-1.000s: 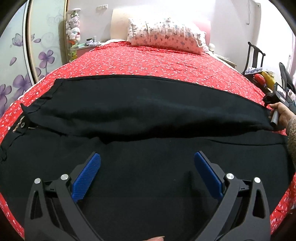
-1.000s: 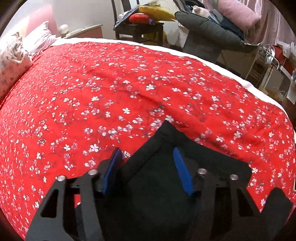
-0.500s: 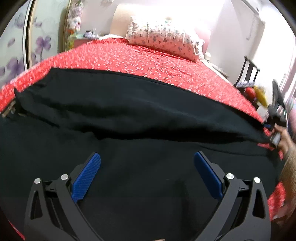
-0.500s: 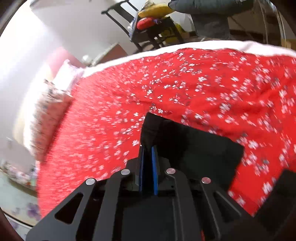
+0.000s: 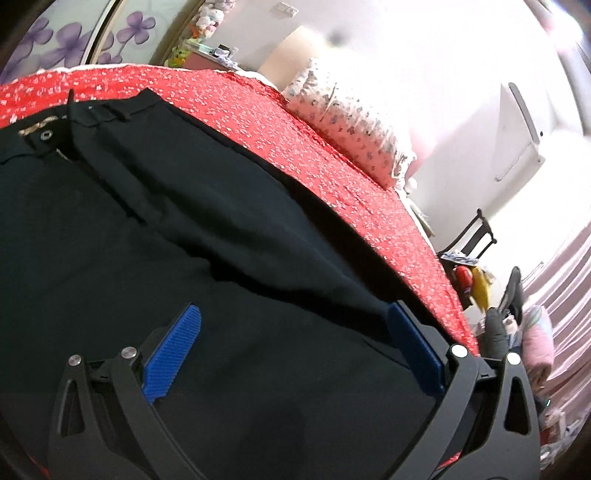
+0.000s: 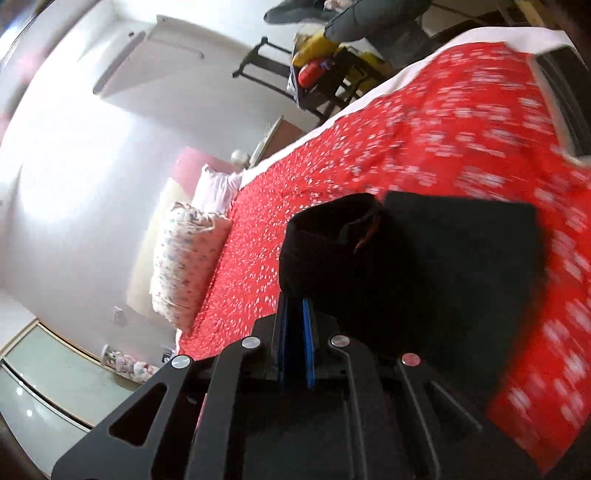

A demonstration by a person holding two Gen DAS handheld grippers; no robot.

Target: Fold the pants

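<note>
Black pants (image 5: 192,229) lie along the red flowered bedspread (image 5: 295,133), one leg folded over the other, with the waistband button (image 5: 45,135) at the upper left. My left gripper (image 5: 295,354) hovers open over the dark cloth, its blue pads (image 5: 173,354) wide apart with nothing pinched. In the right wrist view my right gripper (image 6: 295,328) is shut on the pants' leg end (image 6: 332,243), which is lifted and bunched above the bedspread (image 6: 443,140). More black cloth (image 6: 461,266) trails to the right below it.
A flowered pillow (image 5: 354,122) lies at the head of the bed, also the pillow (image 6: 184,258) in the right view. A dark chair (image 6: 295,81) piled with coloured things stands past the bed. A wardrobe with purple flowers (image 5: 55,33) lines the left wall.
My right gripper closed on the leg end, then lifted it and swung it across the bed while rolling. The left gripper stayed open, shifted a little and rolled, tilting its view.
</note>
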